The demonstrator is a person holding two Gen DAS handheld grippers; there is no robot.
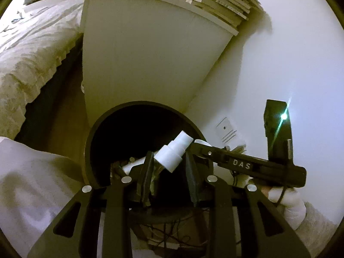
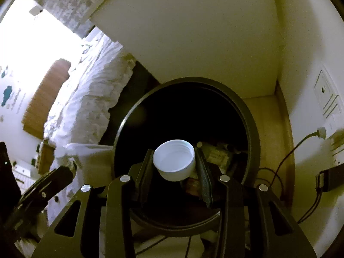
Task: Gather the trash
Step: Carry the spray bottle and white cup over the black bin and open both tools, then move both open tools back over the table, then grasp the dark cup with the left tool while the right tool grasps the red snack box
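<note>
Holding both items over bin mouth: our left gripper clamps spray bottle, nozzle angled up-right; right gripper pinches white cap, open side up, directly above opening.

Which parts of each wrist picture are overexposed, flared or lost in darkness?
Left wrist view: a green light throws a streaked flare, and the bin is black inside. Right wrist view: the upper-left window area is blown out white, and the bin's depth is unreadable.
</note>
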